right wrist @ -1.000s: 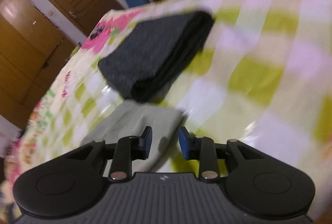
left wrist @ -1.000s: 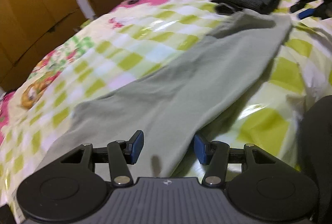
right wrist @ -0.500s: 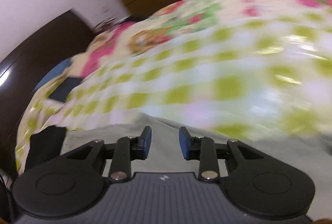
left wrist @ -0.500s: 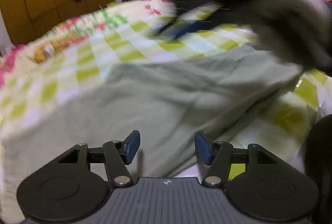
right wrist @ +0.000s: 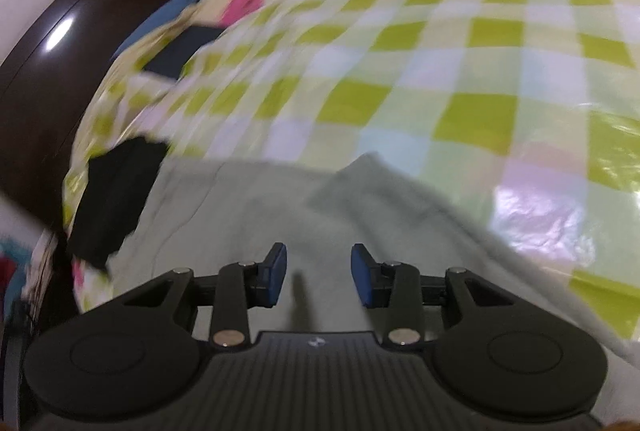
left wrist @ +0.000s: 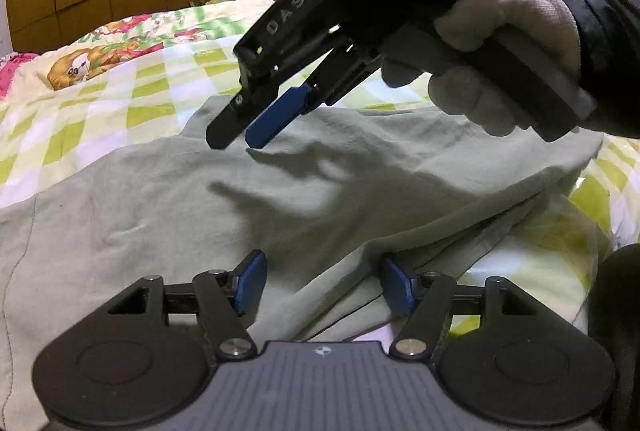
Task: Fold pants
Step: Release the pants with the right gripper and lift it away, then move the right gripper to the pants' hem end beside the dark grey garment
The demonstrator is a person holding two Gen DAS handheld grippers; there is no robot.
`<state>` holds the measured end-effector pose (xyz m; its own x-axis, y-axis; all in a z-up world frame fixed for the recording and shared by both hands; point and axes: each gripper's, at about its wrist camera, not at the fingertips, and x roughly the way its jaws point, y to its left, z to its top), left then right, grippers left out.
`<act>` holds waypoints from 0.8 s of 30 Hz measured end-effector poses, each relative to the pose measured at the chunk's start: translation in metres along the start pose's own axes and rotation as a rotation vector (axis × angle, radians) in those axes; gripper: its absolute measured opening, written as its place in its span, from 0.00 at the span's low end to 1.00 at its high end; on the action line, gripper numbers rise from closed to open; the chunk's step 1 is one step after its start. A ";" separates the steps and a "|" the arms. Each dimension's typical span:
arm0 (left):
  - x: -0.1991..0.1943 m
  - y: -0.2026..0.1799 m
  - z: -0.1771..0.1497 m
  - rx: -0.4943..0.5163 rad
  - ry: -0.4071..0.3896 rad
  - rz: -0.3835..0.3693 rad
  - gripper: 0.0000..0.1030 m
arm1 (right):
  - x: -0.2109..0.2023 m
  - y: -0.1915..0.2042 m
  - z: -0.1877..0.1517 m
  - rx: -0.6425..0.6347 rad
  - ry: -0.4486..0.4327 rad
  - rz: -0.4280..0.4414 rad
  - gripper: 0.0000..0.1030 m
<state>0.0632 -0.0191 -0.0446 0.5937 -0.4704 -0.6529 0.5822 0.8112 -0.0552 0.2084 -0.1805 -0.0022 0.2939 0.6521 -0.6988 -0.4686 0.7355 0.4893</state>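
**Pants on bed, fold part done**

Moved since the earlier frame: right gripper (left wrist: 240, 131) has swung across over the pants (left wrist: 160, 199), away from the dark folded cloth it faced; both sets of jaws have just been opening, nothing between them.

Left wrist view: left gripper (left wrist: 322, 281) released, jaws wide, low over the pants on the checked bedspread (left wrist: 120, 87). One layer lies doubled along the near right edge; further folds judged outstanding. Gloved hand (left wrist: 480, 71) covers the far cloth.

Right wrist view: right gripper (right wrist: 319, 275) released above the pants (right wrist: 248, 215). Blurred; dark item (right wrist: 116, 203) at left unidentifiable.
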 end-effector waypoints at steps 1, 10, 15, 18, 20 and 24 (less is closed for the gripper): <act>0.000 0.000 -0.001 0.003 -0.003 0.000 0.76 | 0.001 0.000 0.003 0.000 -0.006 -0.037 0.38; -0.002 0.003 0.000 -0.021 -0.016 -0.011 0.76 | 0.005 -0.020 0.038 -0.012 -0.031 -0.078 0.43; 0.000 0.005 -0.001 -0.018 -0.020 -0.016 0.76 | 0.008 -0.008 0.028 -0.051 0.041 -0.018 0.43; 0.000 0.005 -0.002 -0.017 -0.023 -0.017 0.77 | 0.009 -0.001 0.023 -0.068 0.081 0.027 0.43; 0.000 0.005 -0.001 -0.019 -0.024 -0.018 0.77 | 0.018 0.001 0.023 -0.074 0.107 0.021 0.43; 0.000 0.005 -0.002 -0.017 -0.027 -0.020 0.77 | 0.027 0.002 0.023 -0.085 0.113 -0.009 0.43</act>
<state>0.0652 -0.0144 -0.0461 0.5967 -0.4954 -0.6313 0.5844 0.8074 -0.0813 0.2346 -0.1572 -0.0085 0.2049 0.6169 -0.7599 -0.5366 0.7201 0.4399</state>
